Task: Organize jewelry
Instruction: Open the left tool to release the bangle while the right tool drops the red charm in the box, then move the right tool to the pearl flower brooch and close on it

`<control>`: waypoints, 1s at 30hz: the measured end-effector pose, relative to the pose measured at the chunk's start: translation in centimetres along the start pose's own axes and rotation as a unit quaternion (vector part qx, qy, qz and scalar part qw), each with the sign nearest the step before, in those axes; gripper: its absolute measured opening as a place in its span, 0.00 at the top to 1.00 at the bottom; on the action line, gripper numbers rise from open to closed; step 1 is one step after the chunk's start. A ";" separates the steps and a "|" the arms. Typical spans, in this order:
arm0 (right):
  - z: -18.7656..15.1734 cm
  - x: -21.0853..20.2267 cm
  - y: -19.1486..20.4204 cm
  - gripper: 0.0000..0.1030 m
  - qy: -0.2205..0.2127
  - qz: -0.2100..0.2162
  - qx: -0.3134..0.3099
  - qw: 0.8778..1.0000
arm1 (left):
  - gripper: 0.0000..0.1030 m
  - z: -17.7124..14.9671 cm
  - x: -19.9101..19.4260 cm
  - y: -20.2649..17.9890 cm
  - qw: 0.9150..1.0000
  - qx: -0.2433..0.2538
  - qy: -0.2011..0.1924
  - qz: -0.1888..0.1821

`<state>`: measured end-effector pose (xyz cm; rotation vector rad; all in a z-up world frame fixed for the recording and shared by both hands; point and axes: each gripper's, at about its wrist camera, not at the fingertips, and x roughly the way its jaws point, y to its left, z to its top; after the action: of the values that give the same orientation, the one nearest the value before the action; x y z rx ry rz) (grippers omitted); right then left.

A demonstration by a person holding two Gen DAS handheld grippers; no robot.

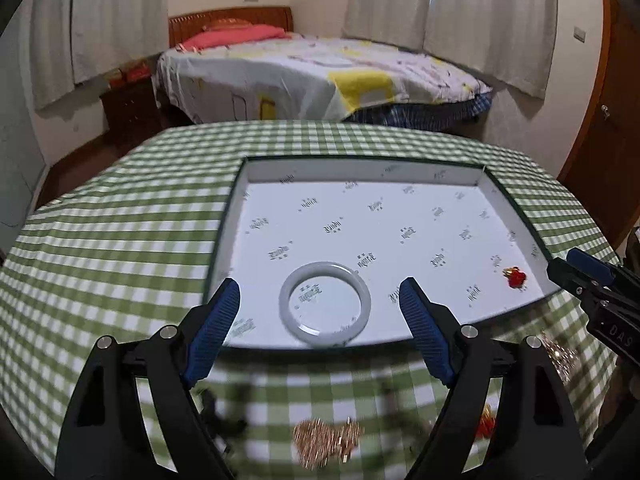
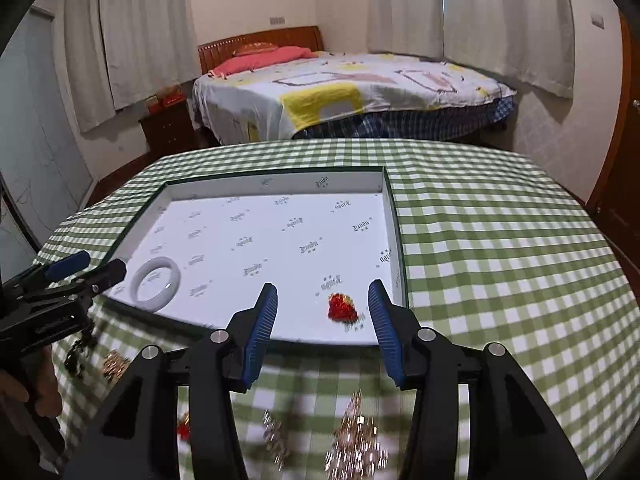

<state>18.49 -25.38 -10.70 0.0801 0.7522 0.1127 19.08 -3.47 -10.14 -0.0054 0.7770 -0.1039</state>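
Note:
A white shallow box [image 1: 516, 208] with dark green rim lies on the checked table; it also shows in the right wrist view [image 2: 394, 216]. A pale jade bangle [image 1: 362, 300] lies in its near left part [image 2: 138, 280]. A red and gold ornament [image 1: 515, 277] lies in its near right corner [image 2: 341, 307]. My left gripper [image 1: 320, 300] is open and empty, hovering over the bangle. My right gripper [image 2: 323, 300] is open and empty, hovering over the red ornament. Gold jewelry [image 1: 326, 442] lies on the cloth in front of the box [image 2: 356, 440].
A green checked cloth [image 1: 120, 240] covers the table. A red piece [image 1: 486, 424] and a dark beaded piece [image 2: 78, 350] lie on the cloth near the box's front edge. More gold pieces [image 2: 114, 364] lie there. A bed [image 1: 320, 76] stands behind the table.

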 end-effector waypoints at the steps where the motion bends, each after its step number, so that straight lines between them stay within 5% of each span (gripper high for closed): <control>1: -0.1 -0.4 0.1 0.54 -0.002 0.001 0.000 1.000 | 0.22 -0.2 -1.0 0.0 1.000 -0.002 -0.006 0.003; 14: -4.9 -8.3 1.1 0.54 -0.041 -0.007 -0.016 0.999 | 0.22 -5.8 -10.1 0.9 0.998 -0.023 -0.048 0.033; 30: -12.2 -9.8 3.1 0.54 -0.046 0.020 -0.043 0.998 | 0.22 -12.1 -12.9 2.1 0.996 -0.041 -0.045 0.059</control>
<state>2.81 -23.15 -12.62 0.0194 0.6542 0.1787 1.62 0.28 -9.86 -0.0420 0.6893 0.0400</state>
